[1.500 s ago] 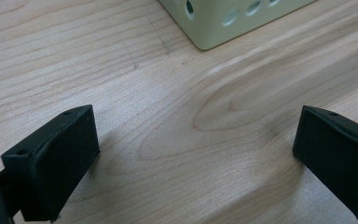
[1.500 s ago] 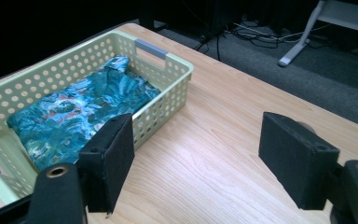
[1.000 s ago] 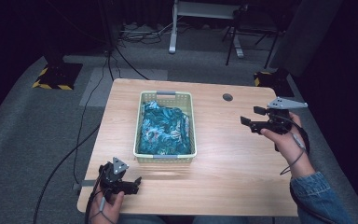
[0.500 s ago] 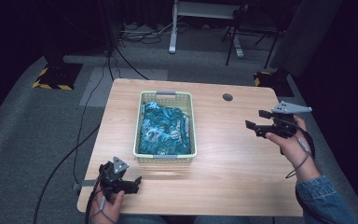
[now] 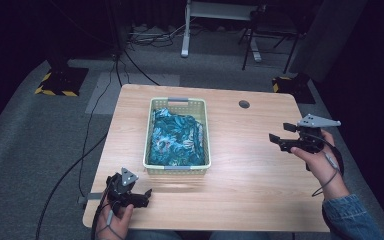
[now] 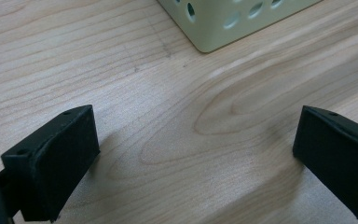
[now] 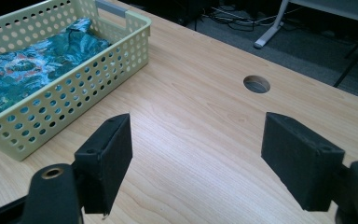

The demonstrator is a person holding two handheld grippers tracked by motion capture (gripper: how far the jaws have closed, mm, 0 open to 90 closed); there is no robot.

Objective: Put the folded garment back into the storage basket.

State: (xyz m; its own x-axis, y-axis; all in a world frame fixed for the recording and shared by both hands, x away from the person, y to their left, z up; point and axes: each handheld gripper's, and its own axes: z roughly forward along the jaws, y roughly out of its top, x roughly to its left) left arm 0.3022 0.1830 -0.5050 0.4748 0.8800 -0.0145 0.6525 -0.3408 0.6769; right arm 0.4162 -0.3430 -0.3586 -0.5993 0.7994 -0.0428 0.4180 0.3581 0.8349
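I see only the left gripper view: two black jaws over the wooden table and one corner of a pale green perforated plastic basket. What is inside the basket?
Observer: A folded teal cloth with a leaf pattern lies inside the pale green perforated plastic basket.
Operator: Where is the right gripper?
Observer: The right gripper is at the table's right side, jaws open and empty.
Operator: Anything else on the wooden table?
Observer: One round cable hole near the far edge.
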